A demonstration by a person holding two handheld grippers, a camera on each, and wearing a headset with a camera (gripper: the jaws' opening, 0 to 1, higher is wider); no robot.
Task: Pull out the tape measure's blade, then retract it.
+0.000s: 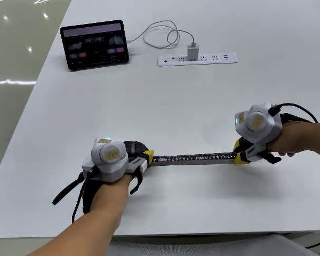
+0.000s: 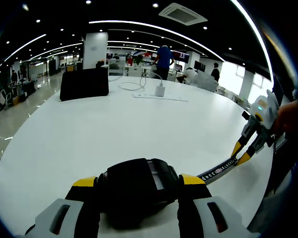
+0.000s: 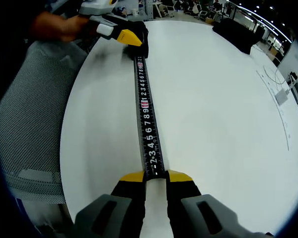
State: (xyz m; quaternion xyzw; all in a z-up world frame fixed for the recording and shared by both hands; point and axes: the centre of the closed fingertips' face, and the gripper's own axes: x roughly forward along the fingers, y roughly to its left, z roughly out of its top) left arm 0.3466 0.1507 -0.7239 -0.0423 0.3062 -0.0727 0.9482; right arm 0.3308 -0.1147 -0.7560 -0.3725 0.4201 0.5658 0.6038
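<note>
A black tape measure case (image 2: 136, 191) sits clamped between the yellow-tipped jaws of my left gripper (image 2: 138, 182), low on the white table (image 1: 149, 101). In the head view that case (image 1: 136, 148) lies at the front left with the left gripper (image 1: 144, 158) around it. The black blade (image 1: 194, 158) with white numerals runs flat over the table to my right gripper (image 1: 240, 156), which is shut on the blade's end. In the right gripper view the blade (image 3: 146, 114) stretches straight away from the right gripper (image 3: 154, 176) to the case (image 3: 139, 42).
A tablet (image 1: 94, 44) stands propped at the back left. A white power strip (image 1: 197, 58) with a charger and a looped cable lies behind the middle. The table's front edge runs just below my hands. People stand in the office far behind.
</note>
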